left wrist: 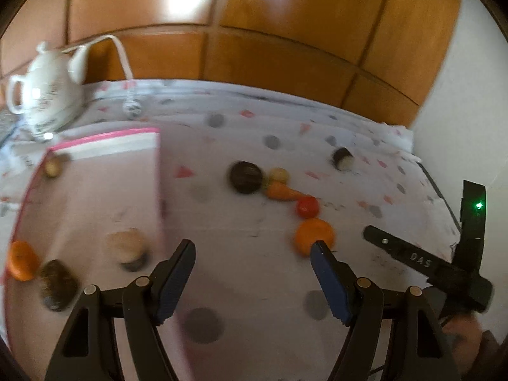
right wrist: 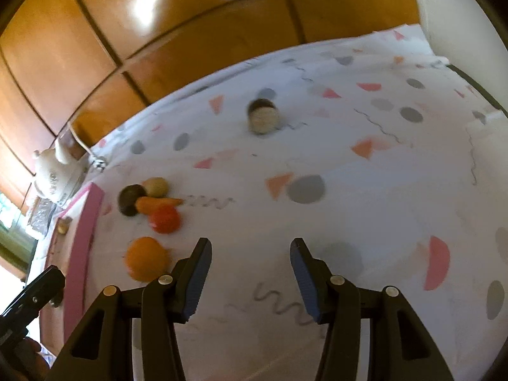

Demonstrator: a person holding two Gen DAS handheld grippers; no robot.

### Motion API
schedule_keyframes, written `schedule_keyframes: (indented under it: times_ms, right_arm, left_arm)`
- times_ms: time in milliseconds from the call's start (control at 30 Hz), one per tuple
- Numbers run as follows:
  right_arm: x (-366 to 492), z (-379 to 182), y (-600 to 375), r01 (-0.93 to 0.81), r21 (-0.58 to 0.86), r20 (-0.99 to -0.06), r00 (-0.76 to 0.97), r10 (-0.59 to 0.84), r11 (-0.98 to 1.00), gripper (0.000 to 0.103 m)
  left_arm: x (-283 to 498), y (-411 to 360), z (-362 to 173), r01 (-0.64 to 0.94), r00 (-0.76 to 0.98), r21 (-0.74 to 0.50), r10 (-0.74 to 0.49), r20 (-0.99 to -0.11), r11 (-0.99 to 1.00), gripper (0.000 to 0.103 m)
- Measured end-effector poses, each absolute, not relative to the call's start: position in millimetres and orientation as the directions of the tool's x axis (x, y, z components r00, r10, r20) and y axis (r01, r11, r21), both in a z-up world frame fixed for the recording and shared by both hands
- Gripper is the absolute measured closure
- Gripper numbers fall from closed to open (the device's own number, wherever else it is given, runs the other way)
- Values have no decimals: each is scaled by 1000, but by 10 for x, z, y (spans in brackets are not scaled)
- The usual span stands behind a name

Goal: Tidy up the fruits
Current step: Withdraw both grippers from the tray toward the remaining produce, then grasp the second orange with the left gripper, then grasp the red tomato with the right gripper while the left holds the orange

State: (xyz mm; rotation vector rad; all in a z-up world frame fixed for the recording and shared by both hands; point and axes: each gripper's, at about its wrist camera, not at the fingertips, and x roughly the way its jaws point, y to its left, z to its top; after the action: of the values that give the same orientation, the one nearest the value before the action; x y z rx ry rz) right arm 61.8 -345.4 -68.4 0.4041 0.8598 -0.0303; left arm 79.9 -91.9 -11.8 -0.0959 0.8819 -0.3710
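On the far left of the bench stands a white teapot (left wrist: 44, 92). Next to it lies a flat pink tray (left wrist: 95, 190). Some fruits are in the tray already: a small yellow-brown one (left wrist: 53, 166) at the back, an orange piece (left wrist: 21, 260) at the front edge, a brown fuzzy one (left wrist: 57, 284) just beside it, and a pale round one (left wrist: 128, 249) a bit further right. They are blurry, so it is hard to say just what they are.

The left gripper (left wrist: 252, 254) hangs over the bench just right of the tray. Its jaws are open and nothing is between them.

To the right, on the spotted cloth (right wrist: 349, 190), more food waits in a little bunch: a dark round fruit (left wrist: 246, 177), a small yellow one (left wrist: 279, 175), a carrot (left wrist: 282, 192), a red tomato (left wrist: 307, 207) and an orange (left wrist: 314, 235). The orange is nearest to the left gripper, just past its right jaw tip. Further back, well apart from the bunch, lies one brown and white piece (right wrist: 263, 117) on its own.

The right gripper (right wrist: 250, 254) hovers over bare cloth, to the right of the orange. Its jaws stand partly open and hold nothing.

It looks like the sorting is partway done, with both hands free between pickups. The orange seems the easiest next pick. A gripper would need to come down with its jaws on both sides of it, squeeze softly so it does not roll, and carry it left into the tray.
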Motion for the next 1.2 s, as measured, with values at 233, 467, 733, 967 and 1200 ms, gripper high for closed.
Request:
schedule_keyframes:
  times_ms: [233,467,733,967,1200]
  right_arm:
    - [598,-695,-3442,160,298,-740,662,122,941,50]
    - [621,-698,-3436,147,272,-747,656,112,951,50]
    - [647,-699,-3414,138,257,-746,657,105,957,50]
    - [747,-681,-3260,80,262,-742,654,148,962,59]
    - [954,-629,-2937,-44,253,-740,635,222,967,69]
  left_arm:
    - [915,-1362,-293,341,520,-232,-389,-760,911,29]
    - [1075,-1580,-464,322,500,-235,-375,-781,917,37]
    - [1110,-1634,-515,342,508,-245,-398,-764,907,63]
    - [1020,-1372,-459,259,576,-212,-327,-749,942,64]
    - [1003,-1279,-540,207,621,-159,-255,-741,965,62]
